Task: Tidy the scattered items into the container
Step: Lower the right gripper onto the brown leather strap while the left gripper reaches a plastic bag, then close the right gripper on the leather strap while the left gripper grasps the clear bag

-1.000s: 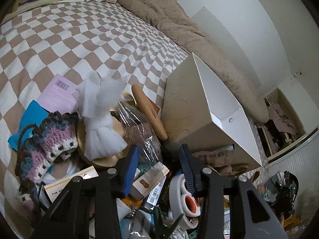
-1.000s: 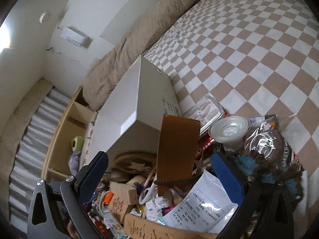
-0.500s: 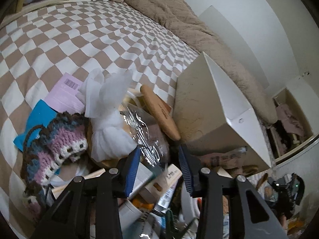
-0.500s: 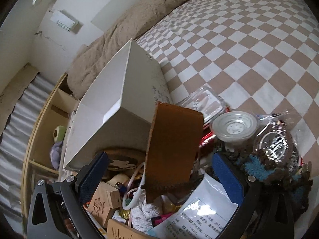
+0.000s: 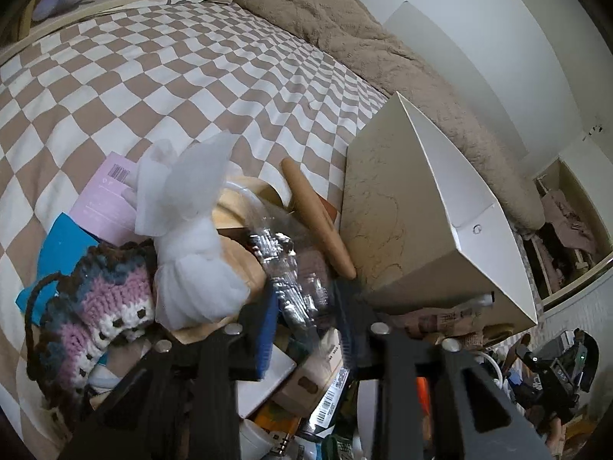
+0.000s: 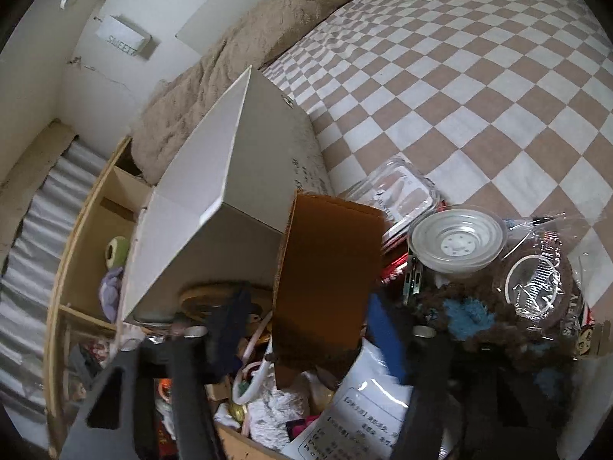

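Left wrist view first: the left tool (image 5: 306, 318) had just been closing and looked clenched on the crinkly clear plastic bag (image 5: 295, 268), which sat right between its pads. My guess is it went for that one because it stuck up from the top of the pile. Just beyond, the white cloth bundle (image 5: 195, 264) and the crochet pouch (image 5: 107, 306) lay in the heap. The white box (image 5: 383, 211) was right beside them, tipped at an angle against the clutter – close enough for a short drop.

On the right wrist view, the right tool (image 6: 306, 329) had just been closing around the upright brown card (image 6: 329, 268). It was blurry, so I couldn't tell whether the pads had actually bitten. Past it were the clear lid (image 6: 456, 241) and the box, then the checkered bed (image 6: 479, 88) – bare further out, so everything left to tidy was bunched near the box.
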`<state>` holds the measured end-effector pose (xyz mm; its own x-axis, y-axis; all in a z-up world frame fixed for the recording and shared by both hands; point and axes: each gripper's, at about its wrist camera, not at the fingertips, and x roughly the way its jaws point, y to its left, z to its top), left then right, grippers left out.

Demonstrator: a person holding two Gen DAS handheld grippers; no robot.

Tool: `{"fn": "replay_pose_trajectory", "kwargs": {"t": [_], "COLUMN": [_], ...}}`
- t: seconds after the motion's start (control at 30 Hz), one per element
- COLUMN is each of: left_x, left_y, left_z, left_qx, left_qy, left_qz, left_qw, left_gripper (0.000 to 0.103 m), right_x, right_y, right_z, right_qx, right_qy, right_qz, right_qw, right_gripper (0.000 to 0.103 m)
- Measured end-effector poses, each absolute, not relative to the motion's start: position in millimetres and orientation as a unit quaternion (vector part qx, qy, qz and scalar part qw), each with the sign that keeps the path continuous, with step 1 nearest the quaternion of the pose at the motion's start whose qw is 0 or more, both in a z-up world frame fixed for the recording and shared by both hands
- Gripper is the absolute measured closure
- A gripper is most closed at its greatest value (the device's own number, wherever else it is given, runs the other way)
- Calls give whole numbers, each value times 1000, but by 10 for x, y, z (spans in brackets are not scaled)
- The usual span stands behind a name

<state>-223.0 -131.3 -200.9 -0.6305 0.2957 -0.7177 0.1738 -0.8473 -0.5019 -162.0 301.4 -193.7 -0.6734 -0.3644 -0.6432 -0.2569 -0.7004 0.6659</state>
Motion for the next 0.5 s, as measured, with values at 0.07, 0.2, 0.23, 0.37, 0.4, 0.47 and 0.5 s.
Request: {"fn": "replay_pose_trajectory", "kwargs": {"t": [0.07,0.2,0.23,0.37,0.4,0.47,0.5], "left_x": [-2220,-2165,-2140,-2041,-2020,-1974,-1957], "left_y": [-1304,-1282,-1278,-1287,-1291,-1304,-1310], "left_z": [-1995,-1941,-1921,-1818,-1786,-1722,-1700], "left_qx": [-427,-420,-417,-402,-397,-386,-382], "left_qy": [-272,-265,-263,-258,-256,-254,-254], "left_qz": [861,867,869,878,881,886,888], "left_qw": [35,33,32,32,32,30,29], "left_gripper": [75,75,75,76,76,76,76], "right_x": [-1604,-1547,-1534,-1460,-1454,-1414,-1406], "right_y": [3031,3043,3047,3072,3080,3104,3113], "right_z": [-1926,-1907,-1897,-1810,-1787,-1741,-1731], "right_qx": [397,388,386,366,361,350,349], "right_qy": [-394,-401,-402,-409,-411,-417,-419], "right_qz": [-828,-829,-829,-834,-835,-837,-836], "right_qw": [38,43,44,52,53,56,58], "right_gripper": [57,57,57,57,57,57,57]}}
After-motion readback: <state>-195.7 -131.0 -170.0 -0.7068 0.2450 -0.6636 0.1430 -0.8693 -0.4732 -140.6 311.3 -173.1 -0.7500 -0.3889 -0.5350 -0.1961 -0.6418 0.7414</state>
